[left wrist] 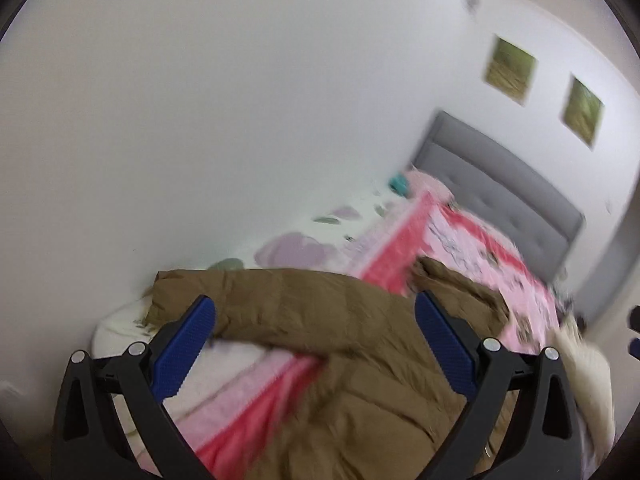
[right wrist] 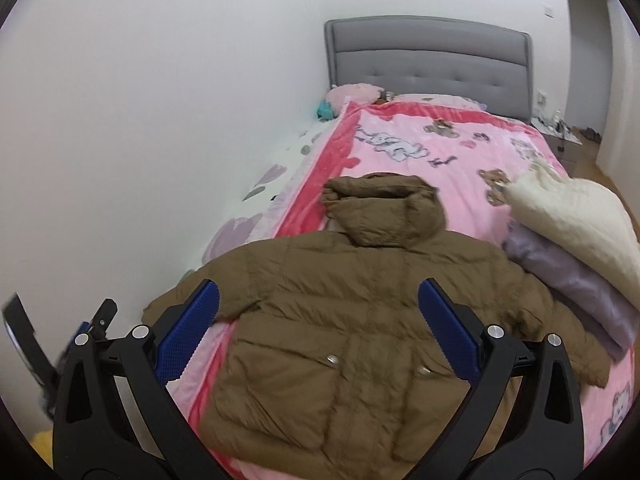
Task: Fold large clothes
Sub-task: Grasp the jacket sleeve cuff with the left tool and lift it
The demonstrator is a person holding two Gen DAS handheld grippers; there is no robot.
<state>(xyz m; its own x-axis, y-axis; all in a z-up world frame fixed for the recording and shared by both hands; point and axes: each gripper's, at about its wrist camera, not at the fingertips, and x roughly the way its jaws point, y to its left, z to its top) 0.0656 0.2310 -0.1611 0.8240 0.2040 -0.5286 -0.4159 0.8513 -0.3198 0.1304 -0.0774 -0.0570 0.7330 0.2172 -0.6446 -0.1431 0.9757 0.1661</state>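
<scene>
A brown hooded puffer jacket (right wrist: 352,320) lies spread back-up on the pink blanket (right wrist: 440,152), hood (right wrist: 384,208) toward the headboard and both sleeves out to the sides. My right gripper (right wrist: 318,300) hovers open above the jacket's back, holding nothing. In the blurred left wrist view the same jacket (left wrist: 320,320) fills the lower middle, its left sleeve (left wrist: 192,284) reaching toward the wall. My left gripper (left wrist: 314,312) is open over that sleeve and shoulder, with nothing between its blue pads. The left gripper (right wrist: 92,324) also shows at the lower left of the right wrist view.
A stack of folded clothes, cream (right wrist: 572,216) over lilac (right wrist: 576,284), sits on the bed's right side by the jacket's right sleeve. A white wall (right wrist: 160,120) borders the bed on the left. The grey headboard (right wrist: 428,56) is at the far end, with a nightstand (right wrist: 560,132) to its right.
</scene>
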